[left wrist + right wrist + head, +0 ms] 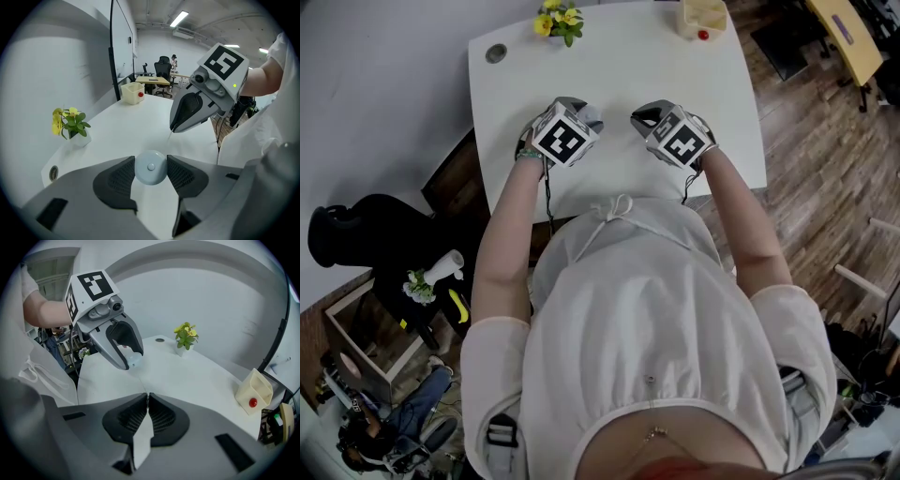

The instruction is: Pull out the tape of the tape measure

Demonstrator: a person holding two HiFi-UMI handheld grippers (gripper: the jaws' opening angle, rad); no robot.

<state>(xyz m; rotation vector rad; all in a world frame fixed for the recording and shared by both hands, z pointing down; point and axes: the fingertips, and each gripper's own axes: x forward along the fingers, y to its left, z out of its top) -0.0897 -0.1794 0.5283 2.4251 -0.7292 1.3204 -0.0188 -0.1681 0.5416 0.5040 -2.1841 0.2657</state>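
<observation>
A small round pale-blue tape measure (150,167) sits between the pads of my left gripper (150,169), which is shut on its two sides. From the right gripper view the same case (135,360) shows at the left gripper's tip. My right gripper (146,398) is shut on the white tape (142,437), whose end lies flat behind its pads. A thin line of tape runs across the short gap between the two grippers. In the head view the left gripper (584,118) and right gripper (645,118) face each other above the white table (619,66), near its front edge.
A small pot of yellow flowers (560,21) stands at the table's far edge, with a round cable hole (495,53) to its left. A cream box with a red dot (703,17) sits at the far right corner. The person's body is against the table's near edge.
</observation>
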